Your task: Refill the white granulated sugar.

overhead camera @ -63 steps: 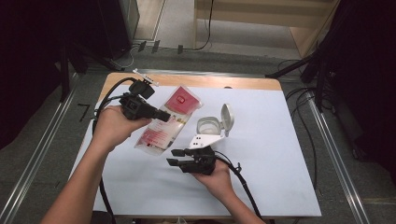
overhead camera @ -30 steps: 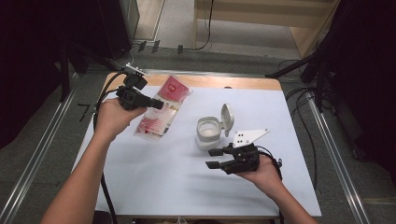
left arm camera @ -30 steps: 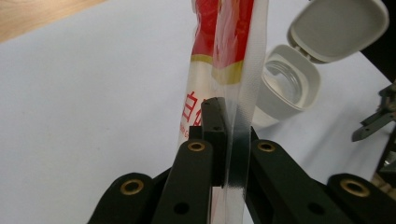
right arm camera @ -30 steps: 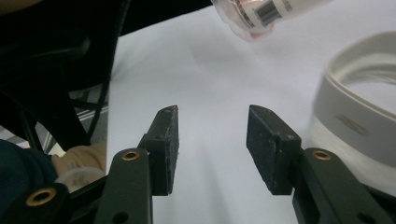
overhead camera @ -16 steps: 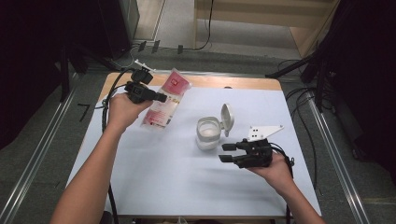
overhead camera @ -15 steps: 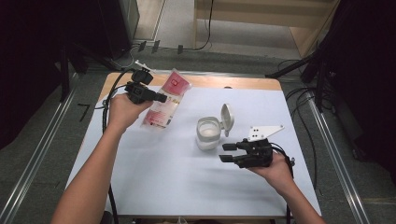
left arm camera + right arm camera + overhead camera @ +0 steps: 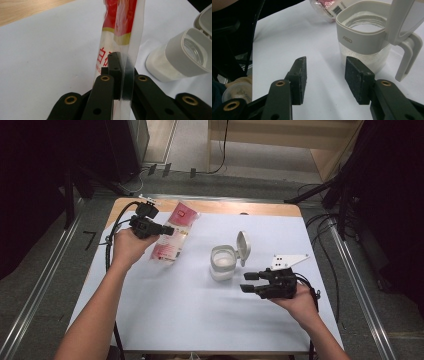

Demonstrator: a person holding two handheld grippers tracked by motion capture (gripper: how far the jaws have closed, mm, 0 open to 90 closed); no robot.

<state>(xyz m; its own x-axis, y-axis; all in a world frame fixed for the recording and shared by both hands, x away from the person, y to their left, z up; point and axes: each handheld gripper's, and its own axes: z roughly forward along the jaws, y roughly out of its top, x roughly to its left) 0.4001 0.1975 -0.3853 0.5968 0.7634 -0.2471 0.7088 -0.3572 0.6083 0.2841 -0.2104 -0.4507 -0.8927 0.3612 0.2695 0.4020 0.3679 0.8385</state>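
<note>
A red and clear plastic packet (image 7: 172, 237) (image 7: 120, 35) hangs above the far left of the white table (image 7: 165, 305), tilted. My left gripper (image 7: 167, 231) (image 7: 119, 65) is shut on the packet's edge, the film pinched between the pads. A white lidded jar (image 7: 224, 262) (image 7: 364, 42) stands mid-table with its flip lid (image 7: 243, 247) up; it holds white powder. My right gripper (image 7: 248, 282) (image 7: 325, 75) hovers open just to the right of the jar, nothing between its jaws.
A wooden strip (image 7: 235, 208) borders the table's far edge. Cables (image 7: 112, 245) trail from both grippers. Metal rails (image 7: 45, 285) run along both sides of the table, and dark equipment stands beyond it. The jar's lower corner shows at the right of the left gripper view (image 7: 175, 55).
The left gripper has lifted the packet off the table and carried it toward the far left. The right gripper moved from in front of the jar to its right side.
</note>
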